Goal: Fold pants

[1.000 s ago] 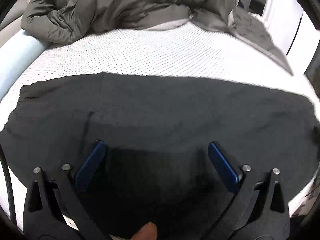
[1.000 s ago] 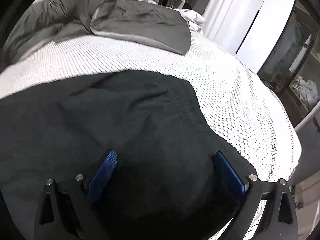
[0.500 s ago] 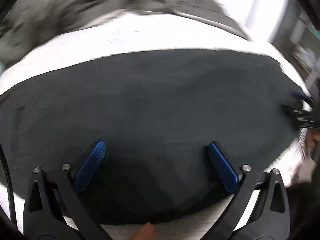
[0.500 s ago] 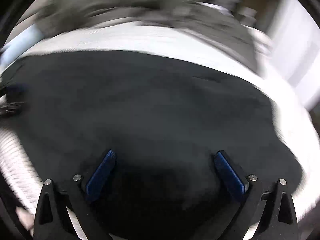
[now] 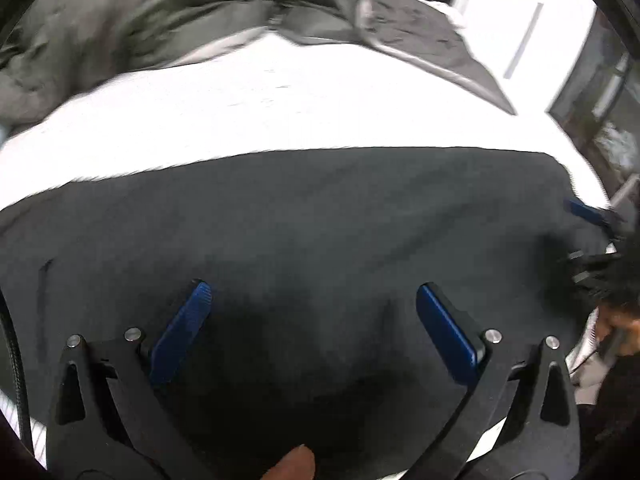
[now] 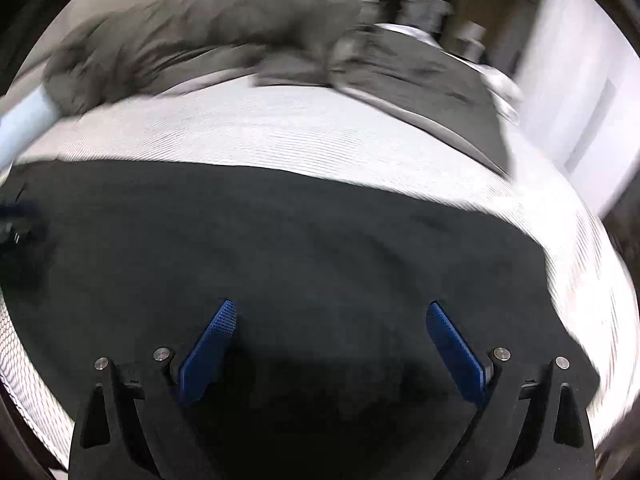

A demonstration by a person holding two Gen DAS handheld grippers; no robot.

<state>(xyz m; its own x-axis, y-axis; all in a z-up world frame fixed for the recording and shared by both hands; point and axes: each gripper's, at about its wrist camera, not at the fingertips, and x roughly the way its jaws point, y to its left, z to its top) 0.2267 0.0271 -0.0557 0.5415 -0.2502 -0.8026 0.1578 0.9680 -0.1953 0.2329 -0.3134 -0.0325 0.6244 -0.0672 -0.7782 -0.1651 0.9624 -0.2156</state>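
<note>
On the white bed (image 5: 280,112) lay 1 pair of black pants (image 5: 320,232), spread flat, with 1 grey duvet (image 5: 160,20) bunched behind. Your 2 grippers, left (image 5: 312,304) and right (image 6: 330,320), hung over the cloth, each spread wide and empty. Only the left view showed your fingertip (image 5: 294,464); only the right showed a pale blue pillow (image 6: 24,120).

A bed with a white, honeycomb-textured mattress cover (image 6: 320,136) fills the room, a rumpled grey quilted duvet (image 5: 160,12) heaped at its far side; white wardrobe panels (image 5: 520,20) stand beyond, brightly lit.
</note>
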